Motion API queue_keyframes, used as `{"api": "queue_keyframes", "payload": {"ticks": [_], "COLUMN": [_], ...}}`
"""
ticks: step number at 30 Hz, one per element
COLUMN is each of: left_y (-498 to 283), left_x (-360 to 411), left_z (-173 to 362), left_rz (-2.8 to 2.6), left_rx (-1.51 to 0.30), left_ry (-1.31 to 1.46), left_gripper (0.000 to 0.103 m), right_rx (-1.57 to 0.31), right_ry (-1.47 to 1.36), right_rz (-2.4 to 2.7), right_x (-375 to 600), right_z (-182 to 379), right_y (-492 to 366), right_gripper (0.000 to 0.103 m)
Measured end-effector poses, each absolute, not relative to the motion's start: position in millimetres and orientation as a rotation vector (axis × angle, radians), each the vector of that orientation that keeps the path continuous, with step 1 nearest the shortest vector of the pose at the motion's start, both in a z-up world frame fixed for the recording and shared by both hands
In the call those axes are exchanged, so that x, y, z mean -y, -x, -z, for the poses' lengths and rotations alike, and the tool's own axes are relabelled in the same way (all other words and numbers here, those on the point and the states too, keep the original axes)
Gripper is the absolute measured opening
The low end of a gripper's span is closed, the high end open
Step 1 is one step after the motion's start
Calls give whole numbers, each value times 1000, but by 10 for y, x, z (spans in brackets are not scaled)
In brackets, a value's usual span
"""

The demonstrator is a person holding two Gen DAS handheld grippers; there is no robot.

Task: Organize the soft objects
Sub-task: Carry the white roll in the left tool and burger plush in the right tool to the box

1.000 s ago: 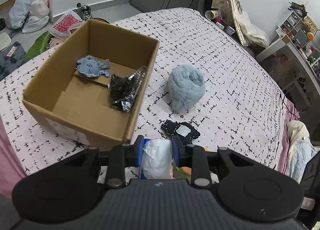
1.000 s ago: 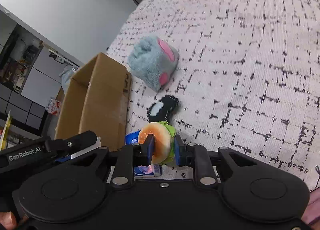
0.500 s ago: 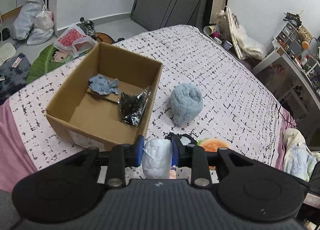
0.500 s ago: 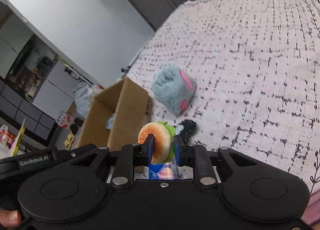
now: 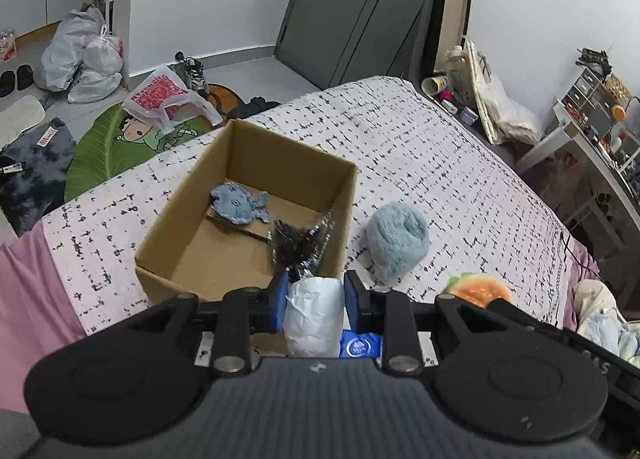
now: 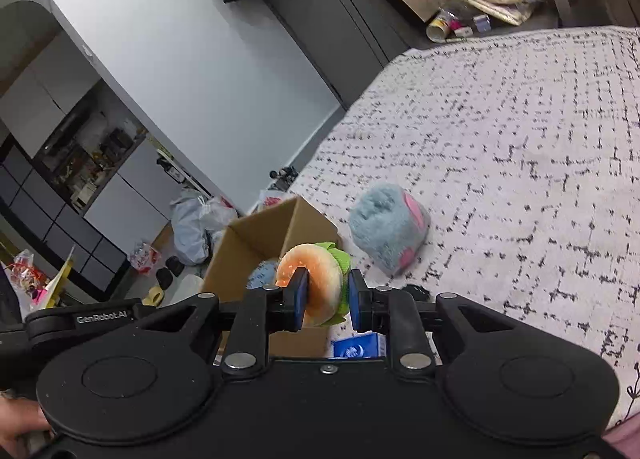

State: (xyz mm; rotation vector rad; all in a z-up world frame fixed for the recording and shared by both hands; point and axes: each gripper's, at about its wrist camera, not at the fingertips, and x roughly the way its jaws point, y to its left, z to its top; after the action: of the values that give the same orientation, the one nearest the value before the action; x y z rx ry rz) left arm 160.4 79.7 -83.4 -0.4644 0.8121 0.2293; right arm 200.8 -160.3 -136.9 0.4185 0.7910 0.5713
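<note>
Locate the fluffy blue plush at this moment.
The fluffy blue plush lies on the patterned bedspread, just right of the cardboard box in the left wrist view, apart from both grippers.

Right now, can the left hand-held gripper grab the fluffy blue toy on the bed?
Probably not yet: the left hand-held gripper is already shut on a white bundle. The fluffy blue toy lies uncovered beside the cardboard box.

White bags (image 5: 82, 55), green leaf mat (image 5: 108, 147), perhaps sneakers (image 5: 192, 73) on floor.
</note>
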Motion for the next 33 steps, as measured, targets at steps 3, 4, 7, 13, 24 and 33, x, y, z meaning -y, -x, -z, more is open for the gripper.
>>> {"api": "queue_keyframes", "payload": {"ticks": [3,4,7,13,24,33], "left_y": [-1627,-1637,-1681,-1806,-2023,-2141], "left_x": [-870,-893,-951,-1121,-1370,-1586], "left_z": [835,837,852,877,1103,1339], "left_rz": [-234,-234,-231,-237,-256,-282], "left_rx": [-804,-802,-797,-779,-753,-749], "left_ry": [474,477,477,487,522,554], "left_gripper": [28,28,28,28,28,29], "right_rx": [-784,-775,-755,-725,-696,-692], "right_ry": [-449,-448,-451,-431,-421,-411], "right_rz": [-586,-586,-586,-593,-604,-632], "right_x": [1580,1566,1522,1394,1181,926], "right_z": [1354,1343,1317,1304,1368,1390], "right_y": [-2031,-2035,-2052,-2058,-2101,-2111], "right_gripper": [21,21,21,21,21,21]}}
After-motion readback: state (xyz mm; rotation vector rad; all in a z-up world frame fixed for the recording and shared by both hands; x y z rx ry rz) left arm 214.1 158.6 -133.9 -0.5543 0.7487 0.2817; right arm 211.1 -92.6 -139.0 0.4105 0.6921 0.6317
